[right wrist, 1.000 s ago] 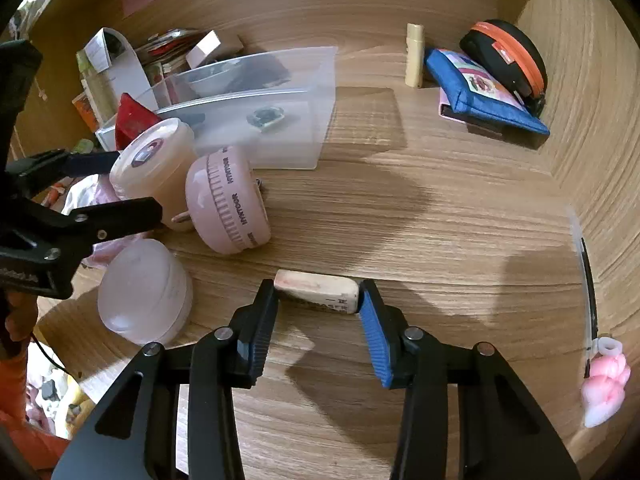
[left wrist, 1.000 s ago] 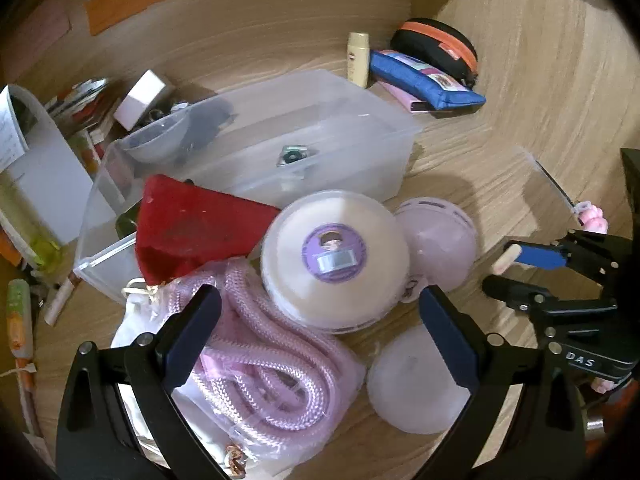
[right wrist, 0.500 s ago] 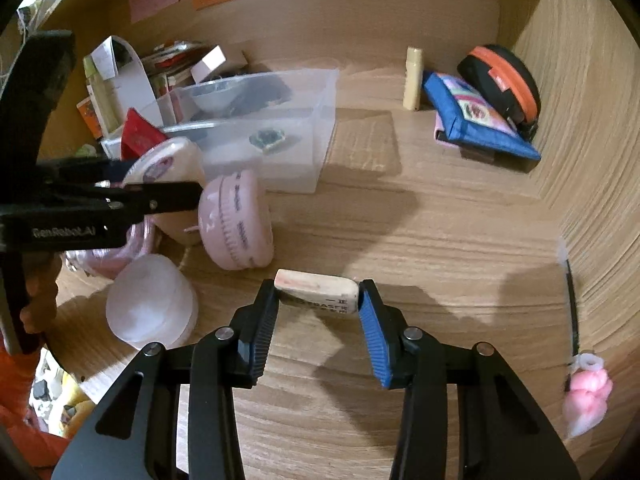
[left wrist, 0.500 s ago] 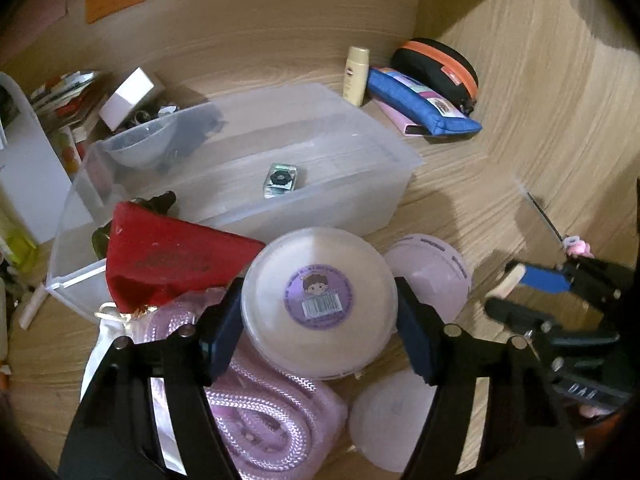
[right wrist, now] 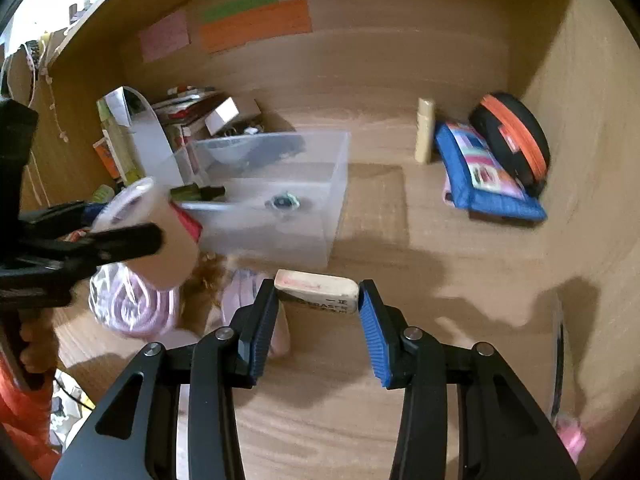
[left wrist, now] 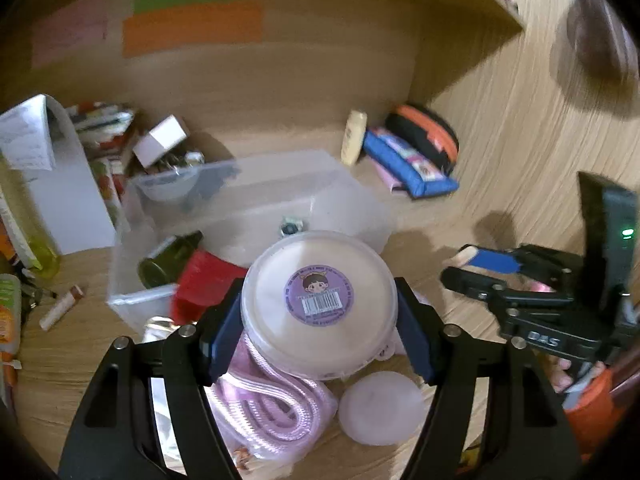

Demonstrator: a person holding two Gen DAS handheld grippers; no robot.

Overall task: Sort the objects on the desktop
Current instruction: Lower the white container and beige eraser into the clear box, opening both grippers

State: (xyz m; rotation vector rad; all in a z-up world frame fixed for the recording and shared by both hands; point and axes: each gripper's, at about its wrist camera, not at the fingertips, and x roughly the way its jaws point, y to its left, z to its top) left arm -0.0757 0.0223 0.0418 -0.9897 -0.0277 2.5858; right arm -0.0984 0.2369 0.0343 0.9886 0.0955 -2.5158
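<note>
A round tub (left wrist: 320,304), its lid bearing a purple barcode sticker with a cartoon face, is clamped across its width in the left gripper (left wrist: 316,330) and held above the pink rope (left wrist: 272,396), just short of the clear bin (left wrist: 340,200) ahead. An eraser (right wrist: 317,291) is clamped end to end, long axis crosswise, in the right gripper (right wrist: 318,324) above the desk (right wrist: 460,288), nearer its front edge, with the bin ahead and left. "ERASER" is printed on the eraser; "DAS" is read on the right gripper's body.
</note>
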